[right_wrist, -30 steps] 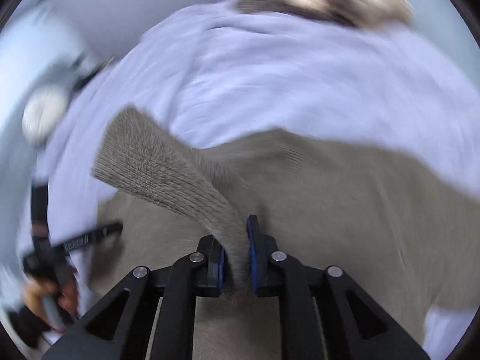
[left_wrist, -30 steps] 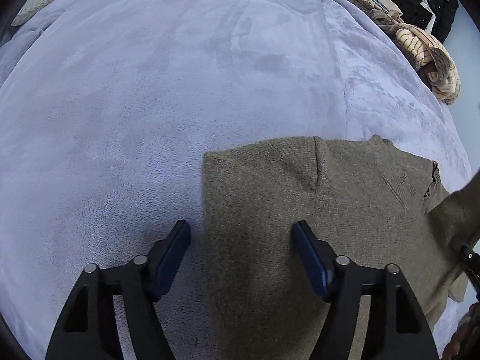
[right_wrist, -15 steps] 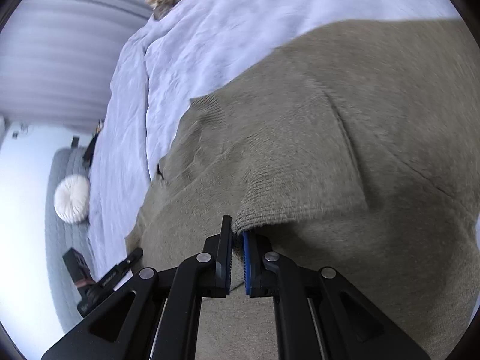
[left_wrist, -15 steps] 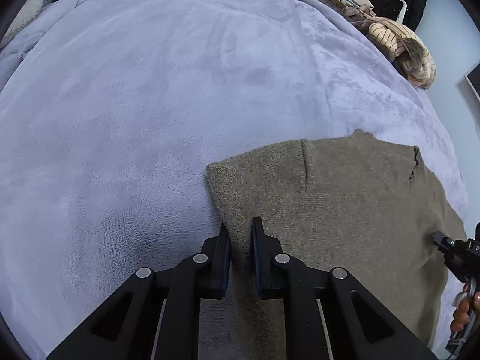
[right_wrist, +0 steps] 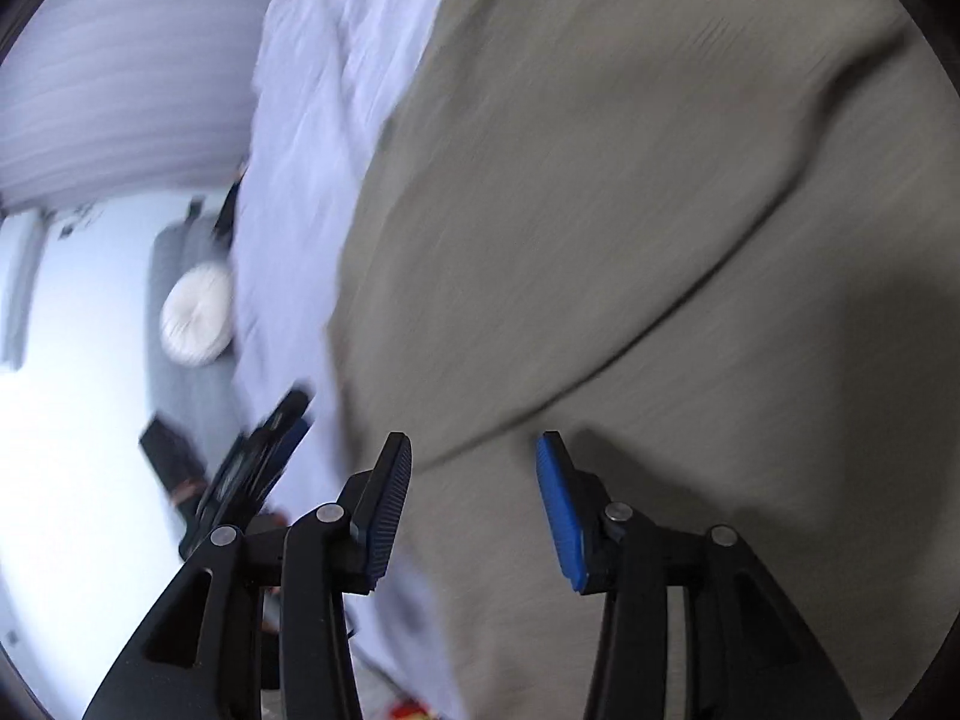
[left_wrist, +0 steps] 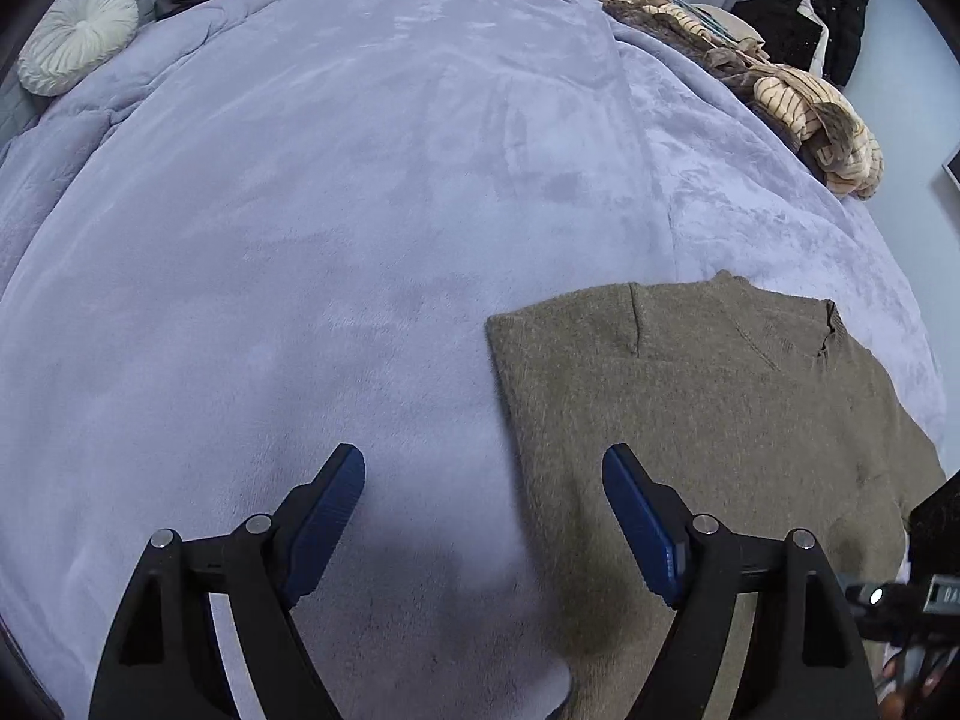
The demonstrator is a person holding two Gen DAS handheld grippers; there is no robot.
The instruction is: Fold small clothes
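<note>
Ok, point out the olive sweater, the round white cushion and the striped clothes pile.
olive sweater [left_wrist: 708, 420]: left wrist view, flat middle of the knit.
round white cushion [left_wrist: 78, 36]: left wrist view, pleated centre.
striped clothes pile [left_wrist: 804, 114]: left wrist view, cream striped fabric.

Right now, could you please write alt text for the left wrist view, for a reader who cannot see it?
A folded olive-brown knit sweater lies flat on a lavender fleece blanket. The left gripper hovers over the sweater's left edge, its jaws opening and gripping nothing. A pile of striped clothes sits at the far right.
</note>
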